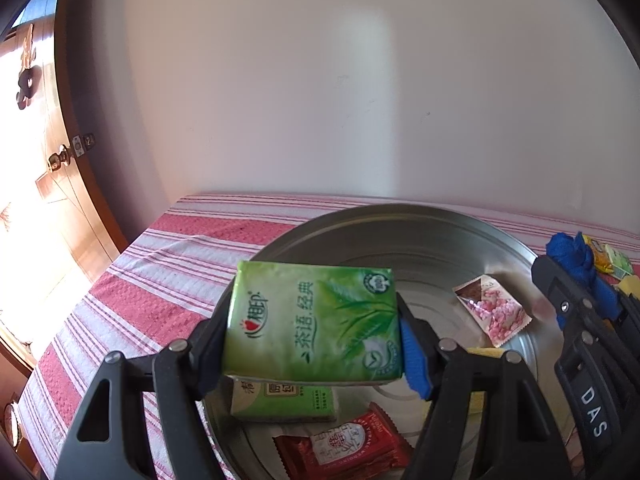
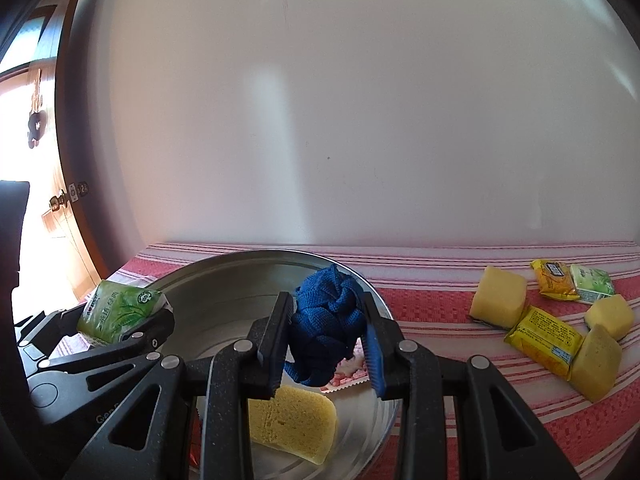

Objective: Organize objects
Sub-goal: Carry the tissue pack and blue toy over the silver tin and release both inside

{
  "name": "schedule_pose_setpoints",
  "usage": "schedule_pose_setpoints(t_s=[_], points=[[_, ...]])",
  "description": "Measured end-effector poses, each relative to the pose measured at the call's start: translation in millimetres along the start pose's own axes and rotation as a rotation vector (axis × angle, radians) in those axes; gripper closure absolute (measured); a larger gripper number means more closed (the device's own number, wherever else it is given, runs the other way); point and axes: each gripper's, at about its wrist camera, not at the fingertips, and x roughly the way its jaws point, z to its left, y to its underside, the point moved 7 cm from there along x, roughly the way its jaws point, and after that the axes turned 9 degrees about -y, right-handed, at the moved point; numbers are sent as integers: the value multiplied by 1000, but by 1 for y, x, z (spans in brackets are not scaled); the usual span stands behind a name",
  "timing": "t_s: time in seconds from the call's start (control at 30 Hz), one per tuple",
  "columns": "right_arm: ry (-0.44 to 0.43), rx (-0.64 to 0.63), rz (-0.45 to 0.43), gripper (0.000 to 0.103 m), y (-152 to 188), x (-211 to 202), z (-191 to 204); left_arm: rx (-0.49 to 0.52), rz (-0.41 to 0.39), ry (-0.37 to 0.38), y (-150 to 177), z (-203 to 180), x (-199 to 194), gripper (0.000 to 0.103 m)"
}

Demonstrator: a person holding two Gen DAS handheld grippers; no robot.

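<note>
My left gripper (image 1: 316, 356) is shut on a green tissue pack (image 1: 312, 320) and holds it above the round metal tray (image 1: 400, 224). In the tray lie a second green pack (image 1: 284, 400), a red packet (image 1: 344, 444) and a pink snack packet (image 1: 492, 310). My right gripper (image 2: 324, 384) is shut on a bunched blue cloth (image 2: 326, 328) above the tray (image 2: 224, 264), over a yellow sponge (image 2: 292, 420). The left gripper with its green pack (image 2: 116, 312) shows at the left of the right wrist view. The right gripper with the cloth (image 1: 572, 256) shows at the right of the left wrist view.
The tray stands on a red and white striped cloth (image 2: 440, 308). To its right lie yellow sponges (image 2: 500, 298), yellow packets (image 2: 544, 336) and a small green pack (image 2: 592, 282). A white wall (image 2: 360, 120) is behind. A wooden door (image 1: 60, 208) is at the left.
</note>
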Motion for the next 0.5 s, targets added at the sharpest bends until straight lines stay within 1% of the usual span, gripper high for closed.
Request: schedule_pose_setpoints(t_s=[0.17,0.3,0.33,0.5], points=[[-6,-31,3,67,1,2,9,-2,10,-13,1,3,3,31],[24,-54,10,67,1,4,9,-2,17,-34,1,6,5,31],[34,-61,15,67,2,6,8,-1,20,-36,2,6,5,31],[28,-75,48,67,5,14,11,13,34,-44,4,5,7,31]])
